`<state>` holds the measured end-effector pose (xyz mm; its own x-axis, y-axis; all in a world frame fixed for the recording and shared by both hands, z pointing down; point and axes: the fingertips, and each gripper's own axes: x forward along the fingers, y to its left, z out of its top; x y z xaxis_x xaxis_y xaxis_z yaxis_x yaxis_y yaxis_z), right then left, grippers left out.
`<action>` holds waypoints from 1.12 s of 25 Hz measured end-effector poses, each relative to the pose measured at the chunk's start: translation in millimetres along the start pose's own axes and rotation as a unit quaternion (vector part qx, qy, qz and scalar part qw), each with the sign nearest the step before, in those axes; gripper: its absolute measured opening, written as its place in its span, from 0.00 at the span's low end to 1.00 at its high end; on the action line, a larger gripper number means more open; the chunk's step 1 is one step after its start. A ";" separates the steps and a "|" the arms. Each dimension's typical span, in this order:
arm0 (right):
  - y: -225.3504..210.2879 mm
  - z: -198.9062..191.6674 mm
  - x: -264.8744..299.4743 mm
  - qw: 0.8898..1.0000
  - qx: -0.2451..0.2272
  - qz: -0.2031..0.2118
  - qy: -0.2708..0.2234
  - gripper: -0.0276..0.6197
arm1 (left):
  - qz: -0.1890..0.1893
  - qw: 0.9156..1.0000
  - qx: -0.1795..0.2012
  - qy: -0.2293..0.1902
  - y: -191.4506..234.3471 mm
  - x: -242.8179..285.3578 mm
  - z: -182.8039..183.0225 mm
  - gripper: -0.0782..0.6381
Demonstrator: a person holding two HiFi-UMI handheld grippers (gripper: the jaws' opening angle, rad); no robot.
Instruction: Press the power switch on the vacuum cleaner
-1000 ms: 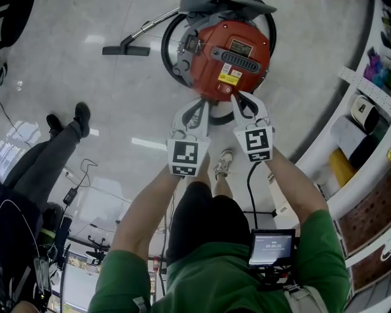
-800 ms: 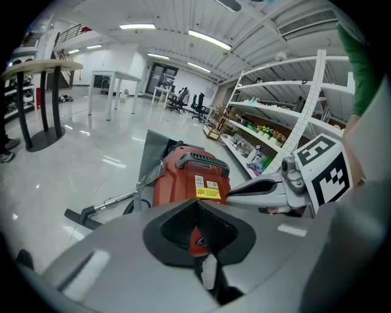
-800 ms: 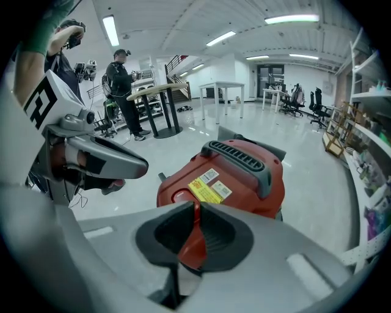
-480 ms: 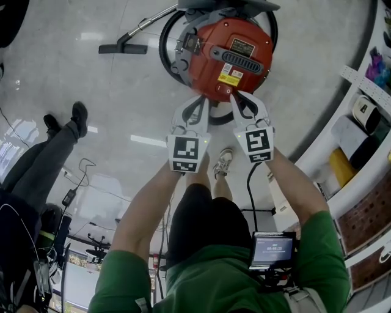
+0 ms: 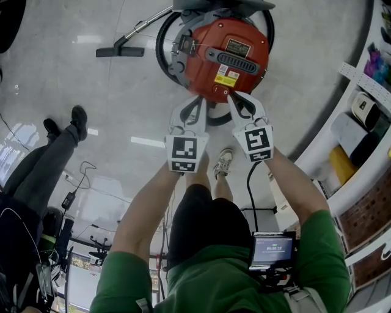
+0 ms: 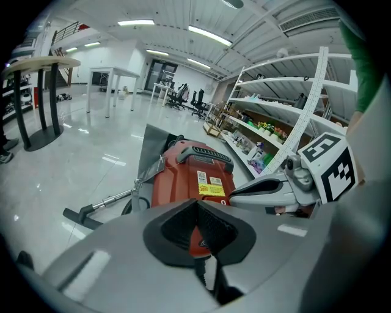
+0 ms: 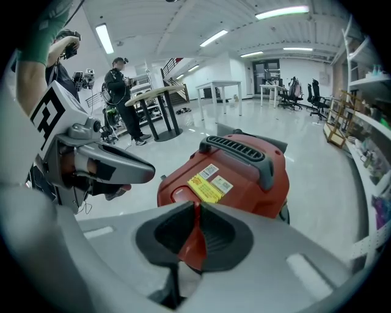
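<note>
2 grippers, both with jaws pressed together and holding nothing, point at the red vacuum cleaner on the floor just ahead. The right gripper is nearer. Its tip meets the body's near edge, and what looks like the power switch lies just left of it, below the yellow label. The left gripper hovers off the near-left edge, so a short nudge left and forward by the right one should do it.

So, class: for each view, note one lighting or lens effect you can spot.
Head view: bright glare streaks on the glossy floor, vacuum cleaner sharp. Left gripper view: fisheye bends the shelving, corners black. Right gripper view: same vignette, ceiling strip lights blown out.
</note>
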<state>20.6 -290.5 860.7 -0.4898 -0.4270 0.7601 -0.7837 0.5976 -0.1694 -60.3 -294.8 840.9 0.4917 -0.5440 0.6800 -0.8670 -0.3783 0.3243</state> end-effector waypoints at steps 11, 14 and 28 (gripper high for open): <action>-2.6 -5.7 4.0 1.000 0.002 -0.003 0.009 0.07 | 0.005 1.000 0.000 -0.002 4.1 -1.2 1.7 0.12; -2.0 -6.5 4.6 1.000 -0.001 -0.005 0.013 0.07 | 0.006 1.000 0.001 -0.003 4.3 -4.3 2.5 0.12; 13.0 33.3 -46.4 0.999 0.015 0.022 0.019 0.07 | 0.009 0.999 0.022 -0.021 -12.5 -49.6 34.3 0.12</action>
<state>20.4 -285.6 802.3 -0.5096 -0.3749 0.7745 -0.7736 0.5936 -0.2217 -71.0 -288.9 780.5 0.4803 -0.5821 0.6562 -0.8716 -0.4006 0.2826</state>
